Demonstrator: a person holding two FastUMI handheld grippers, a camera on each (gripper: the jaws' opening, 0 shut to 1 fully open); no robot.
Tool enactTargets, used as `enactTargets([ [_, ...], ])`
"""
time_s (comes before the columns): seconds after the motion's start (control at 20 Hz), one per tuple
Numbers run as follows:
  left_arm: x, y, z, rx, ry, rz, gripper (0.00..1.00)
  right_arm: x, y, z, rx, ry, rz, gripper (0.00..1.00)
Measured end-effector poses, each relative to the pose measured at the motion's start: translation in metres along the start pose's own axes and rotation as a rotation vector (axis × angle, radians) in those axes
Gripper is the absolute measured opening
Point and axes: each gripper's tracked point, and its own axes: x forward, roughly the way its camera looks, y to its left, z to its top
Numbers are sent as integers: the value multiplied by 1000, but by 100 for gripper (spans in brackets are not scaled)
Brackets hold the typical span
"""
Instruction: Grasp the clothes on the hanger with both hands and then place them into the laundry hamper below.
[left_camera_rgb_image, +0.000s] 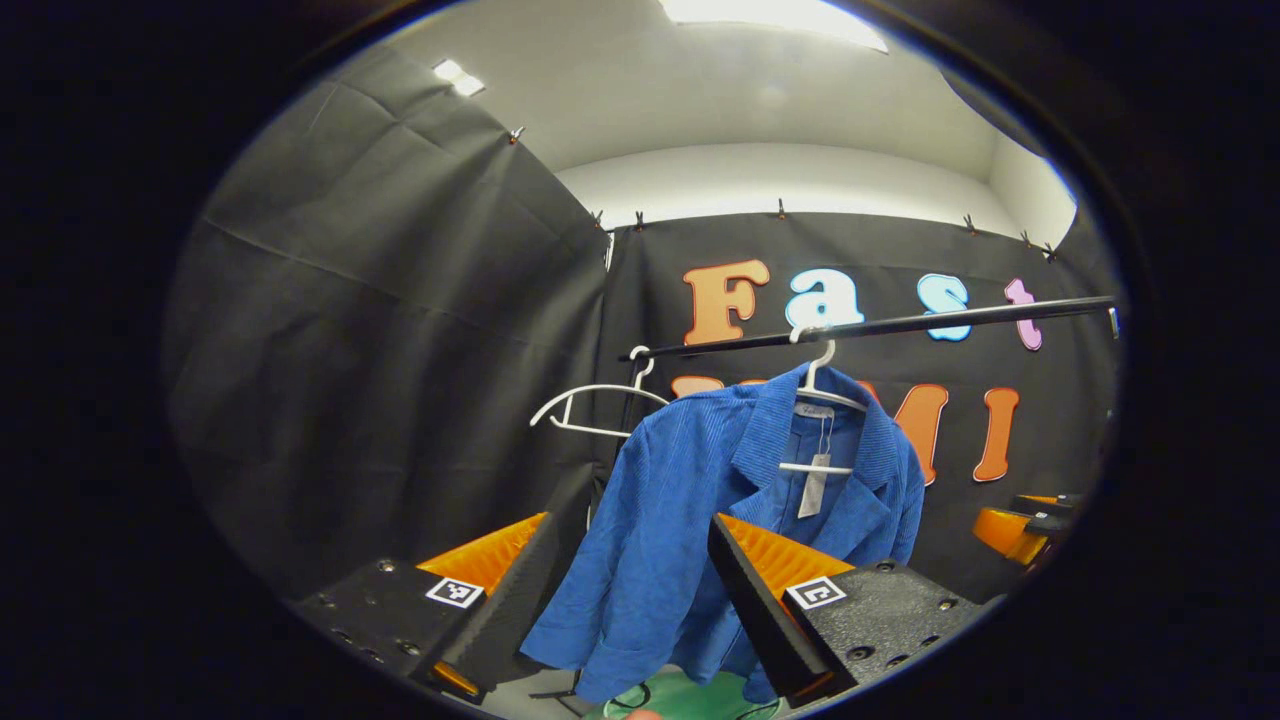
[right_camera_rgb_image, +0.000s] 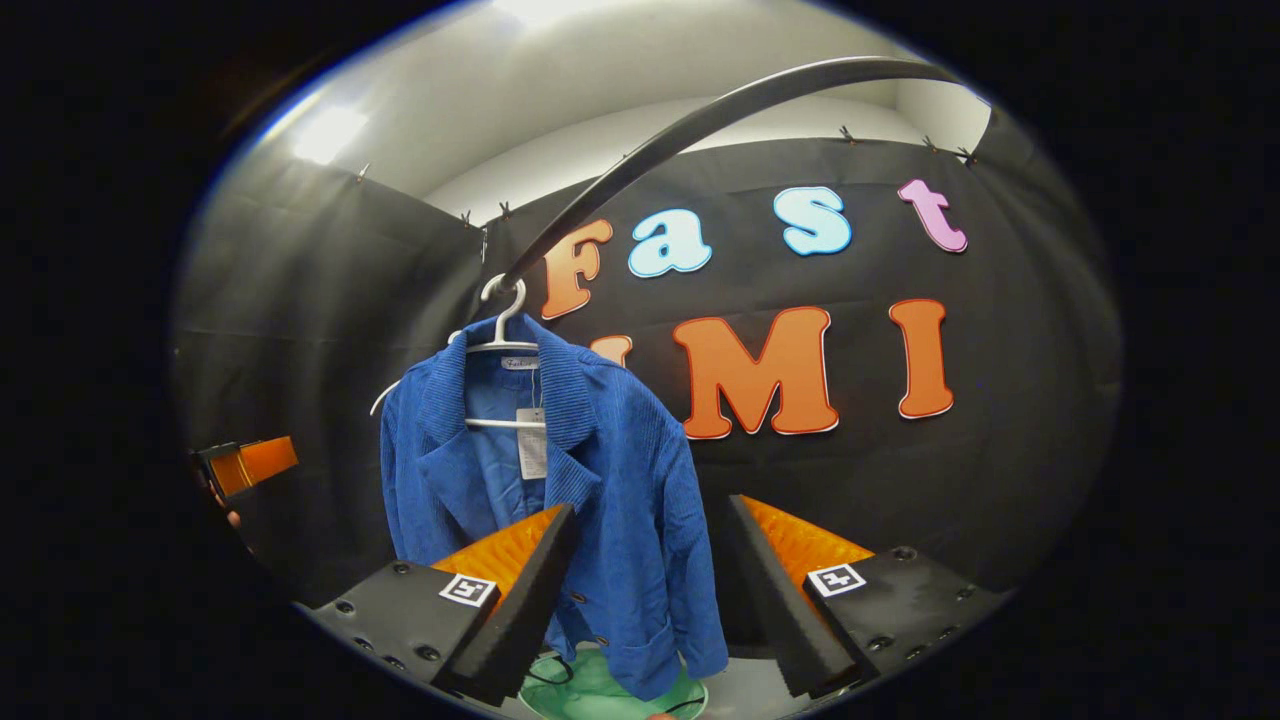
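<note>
Dark rail (left_camera_rgb_image: 900, 325) across the booth, two white hangers hooked on it, one bare (left_camera_rgb_image: 590, 405), one (left_camera_rgb_image: 825, 400) carrying a blue jacket (left_camera_rgb_image: 680, 500)

Hanging from the rail (left_camera_rgb_image: 880, 325) on a hanger (left_camera_rgb_image: 822, 385): the jacket (left_camera_rgb_image: 690, 520), with an empty hanger (left_camera_rgb_image: 590, 405) sitting just beside it toward the rail's end. Lying below the jacket's hem: the hamper (right_camera_rgb_image: 600, 695). Hovering before the jacket, apart from it, jaws spread: left gripper (left_camera_rgb_image: 640, 590) and right gripper (right_camera_rgb_image: 650, 580).

Bright ceiling light (left_camera_rgb_image: 770, 15) (fisheye-warped edges)
</note>
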Motion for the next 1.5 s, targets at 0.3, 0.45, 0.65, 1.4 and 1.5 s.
enactTargets([
  [0.3,-5,1,-3,2,-14,6,95,1,4,0,-4,4,5,98],
  [0.45,-6,2,-3,1,-13,12,92,2,5,1,-3,-1,7,97],
  [0.65,-8,3,-3,-2,-9,21,95,5,11,0,13,-1,25,97],
  [1.4,-8,9,6,-15,-26,28,92,33,29,7,16,-16,63,98],
  [1.5,-11,17,9,-4,-27,42,95,49,39,13,7,-37,77,89],
])
